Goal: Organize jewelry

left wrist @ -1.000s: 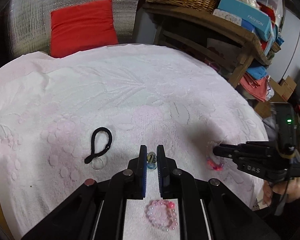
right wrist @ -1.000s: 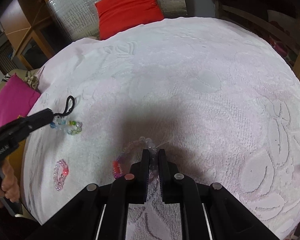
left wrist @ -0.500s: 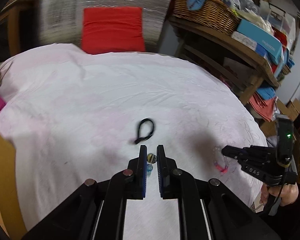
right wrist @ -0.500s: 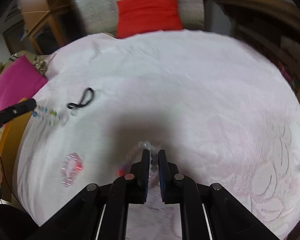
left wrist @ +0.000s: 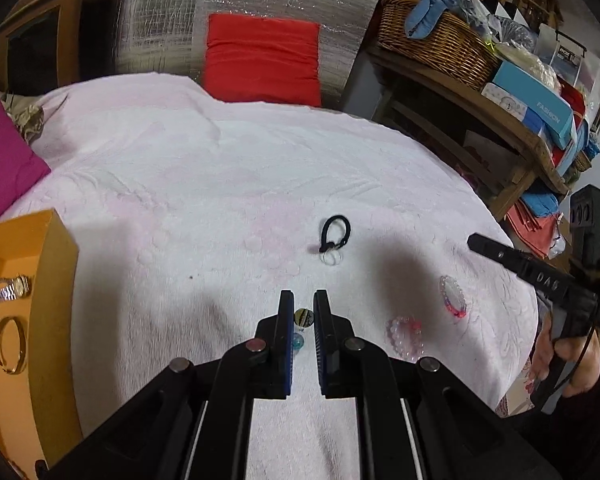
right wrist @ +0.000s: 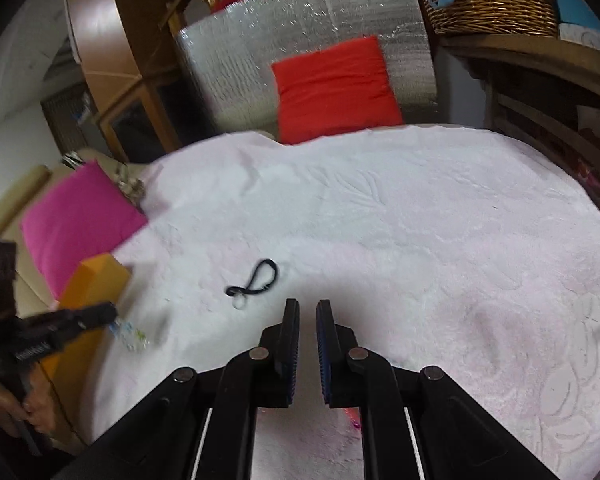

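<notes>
From the left wrist we see the left claw (left wrist: 303, 312) clenched on a beaded bracelet (left wrist: 302, 317); the right claw (right wrist: 307, 322) is clenched, apparently empty.

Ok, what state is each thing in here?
Left gripper: shut on bead bracelet.
Right gripper: shut, empty.
Black loop: lying loose on towel.
Pink bracelet: flat on towel.
Clear bracelet: flat on towel.
Orange box: open, holding watch and gold bangle.
</notes>
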The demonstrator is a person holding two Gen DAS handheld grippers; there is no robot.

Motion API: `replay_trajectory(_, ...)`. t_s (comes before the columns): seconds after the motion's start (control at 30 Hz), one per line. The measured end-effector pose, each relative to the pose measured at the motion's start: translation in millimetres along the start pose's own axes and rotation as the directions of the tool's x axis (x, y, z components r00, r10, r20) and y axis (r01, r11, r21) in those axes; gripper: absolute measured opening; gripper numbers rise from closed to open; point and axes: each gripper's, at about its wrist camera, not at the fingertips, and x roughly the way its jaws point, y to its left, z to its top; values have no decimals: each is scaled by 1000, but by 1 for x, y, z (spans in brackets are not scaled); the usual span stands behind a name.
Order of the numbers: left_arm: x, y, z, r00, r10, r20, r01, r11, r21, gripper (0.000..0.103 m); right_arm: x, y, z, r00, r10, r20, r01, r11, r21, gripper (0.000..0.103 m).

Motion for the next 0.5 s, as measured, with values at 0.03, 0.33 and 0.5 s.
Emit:
replay_trajectory(0.03,2,2,-1,1000,4,-7,-4,1000,-3,9,1,-2,-1,1000,30,-10,-30,999,19,10)
replay_trajectory(0.33,22,2,-4,999,5,-41,-5,1000,8,9,14,-31,-12,988,-17,-152,24,999,47,10)
replay_trajectory(0.5,29,4,-4,998,4,-58,-4,1000,4,9,20,-57,-24,967,-55,-249,84,991,107,23)
